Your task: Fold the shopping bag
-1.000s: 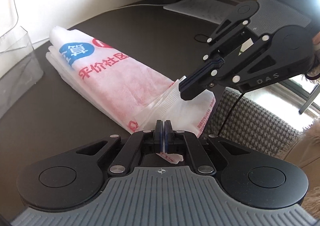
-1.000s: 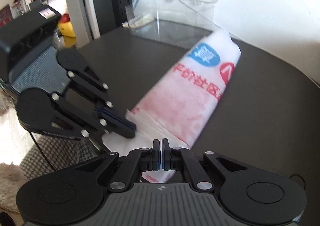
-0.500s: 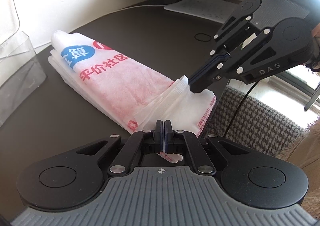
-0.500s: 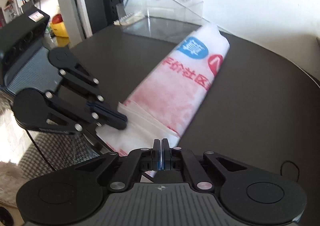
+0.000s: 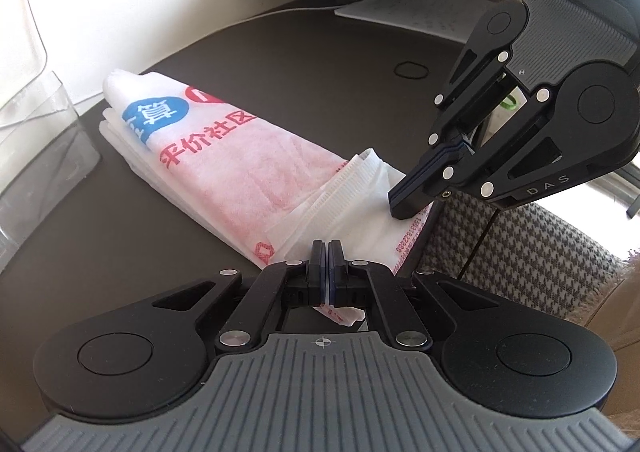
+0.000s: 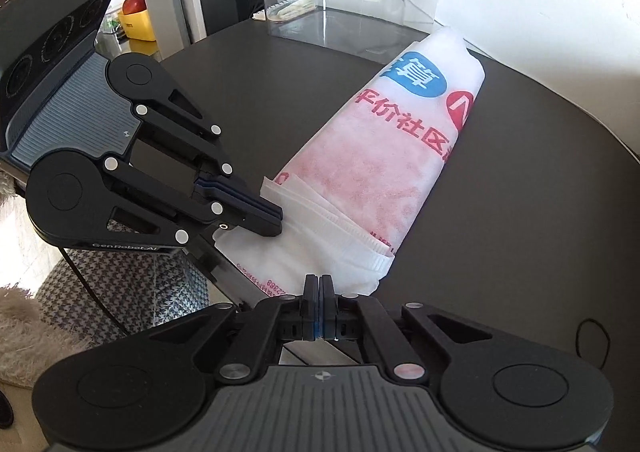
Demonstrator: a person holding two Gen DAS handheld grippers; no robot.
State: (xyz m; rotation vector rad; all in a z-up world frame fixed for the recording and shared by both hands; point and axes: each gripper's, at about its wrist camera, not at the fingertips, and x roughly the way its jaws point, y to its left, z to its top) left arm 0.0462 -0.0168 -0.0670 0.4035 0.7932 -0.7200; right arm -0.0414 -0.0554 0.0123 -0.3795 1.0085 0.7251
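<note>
Shopping bag (image 5: 244,156), white with red and blue print, lies folded into a long strip across the dark counter (image 5: 320,64), running from centre left of the left wrist view down to the bottom middle. Left tongs (image 5: 325,252), at lower centre of that frame, are pressed fully together with a corner of the bag's near end pinched between the pads, white fabric showing below them. Right tongs (image 5: 404,204) enter from the right of the same frame, likewise closed and clamping the bag's other near corner.

Seen from the right wrist camera, the bag (image 6: 400,156) slants from upper right to lower centre; the right tongs (image 6: 319,284) sit shut at bottom centre, though the fabric inside them is hard to make out here. Only this view shows the left tongs (image 6: 272,222) from the side, gripping the layered edge at centre left, and a clear plastic box (image 6: 352,12) at the top. A black hair tie (image 5: 411,70) lies on the counter, upper right of centre in the left wrist view.
</note>
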